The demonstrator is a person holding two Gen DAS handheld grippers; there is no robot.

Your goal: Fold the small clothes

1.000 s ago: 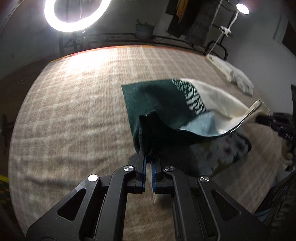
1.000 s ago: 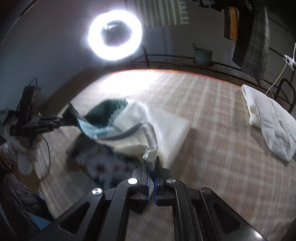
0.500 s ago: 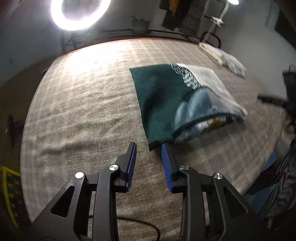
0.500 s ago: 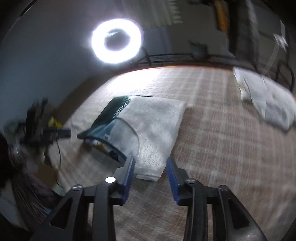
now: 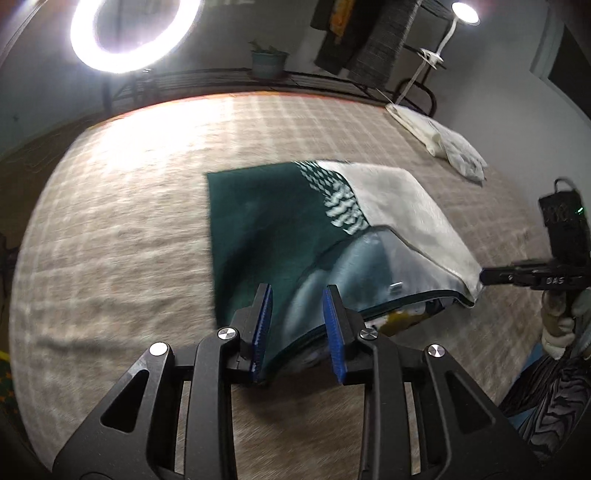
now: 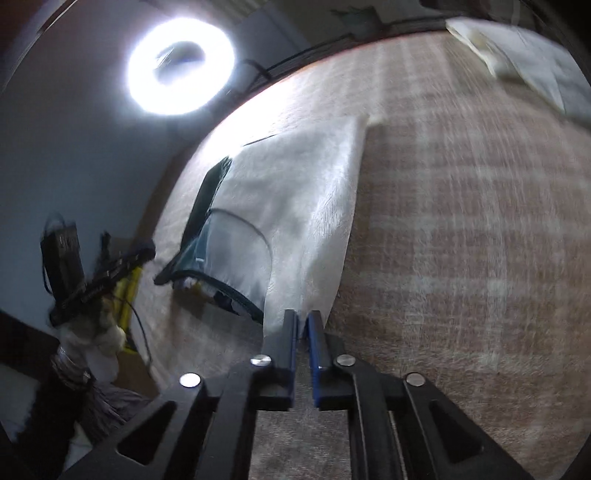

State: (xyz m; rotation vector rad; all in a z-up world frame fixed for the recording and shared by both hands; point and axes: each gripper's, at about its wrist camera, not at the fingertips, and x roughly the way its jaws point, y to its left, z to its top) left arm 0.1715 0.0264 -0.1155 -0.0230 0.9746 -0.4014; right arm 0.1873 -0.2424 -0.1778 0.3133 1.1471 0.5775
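Observation:
A small garment (image 5: 295, 229), dark green on one side and cream on the other with a pale blue lining, lies folded on the checked beige blanket (image 5: 129, 221). My left gripper (image 5: 297, 325) is open, its blue pads astride the garment's near green edge. My right gripper (image 6: 303, 325) is shut on the cream near corner of the garment (image 6: 310, 221). In the left wrist view the right gripper (image 5: 487, 275) touches the garment's right corner. In the right wrist view the left gripper (image 6: 147, 249) is at the far left.
A ring light (image 5: 129, 33) glares beyond the blanket's far edge. A folded white cloth (image 5: 443, 144) lies at the far right. A black metal rack (image 5: 332, 85) with a plant pot and hanging clothes stands behind.
A second ago both grippers held the garment lifted. They let it go and it dropped flat. Now the left gripper has moved in open over the near edge and the right has shut on the cream corner.

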